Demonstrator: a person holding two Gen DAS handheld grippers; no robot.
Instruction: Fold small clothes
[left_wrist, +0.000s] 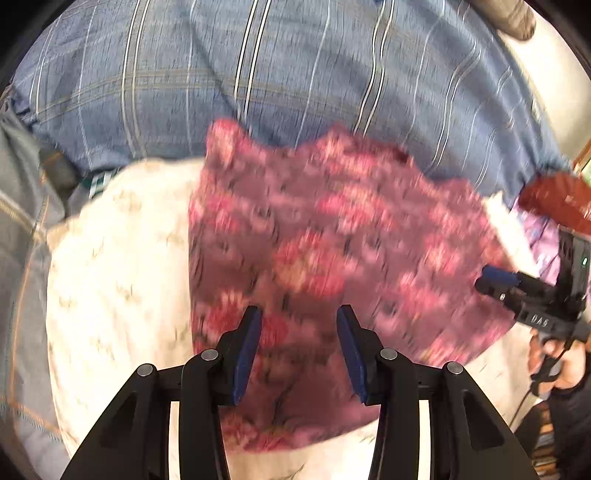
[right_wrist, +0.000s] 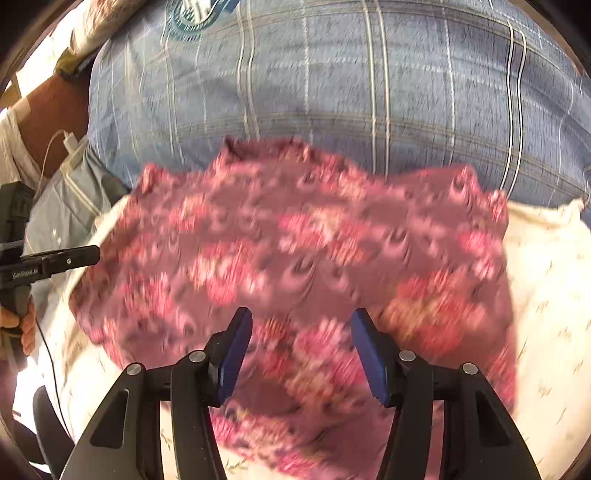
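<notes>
**Floral garment spread on white cloth, both grippers open above it**

A pink floral garment (left_wrist: 332, 240) was seen lying on a white cloth (left_wrist: 118, 266), itself spread over a blue checked cover (left_wrist: 295, 66). The garment was blurred in both views, so its exact outline and folds could not be made out. Its far edge was seen reaching the border between cloth and cover.

The left gripper (left_wrist: 299, 347) was held over the garment's near part, its jaws spread apart with nothing between the blue pads (left_wrist: 247, 354). The right gripper (right_wrist: 301, 354) was likewise held over the near part of the garment (right_wrist: 295, 240), jaws parted and nothing gripped.

In the left wrist view the right gripper (left_wrist: 495, 278) was seen at the garment's right edge, with the hand (left_wrist: 554, 362) around its handle. In the right wrist view the left gripper (right_wrist: 88, 254) was seen at the garment's left edge; whether either touched the fabric could not be told.
</notes>
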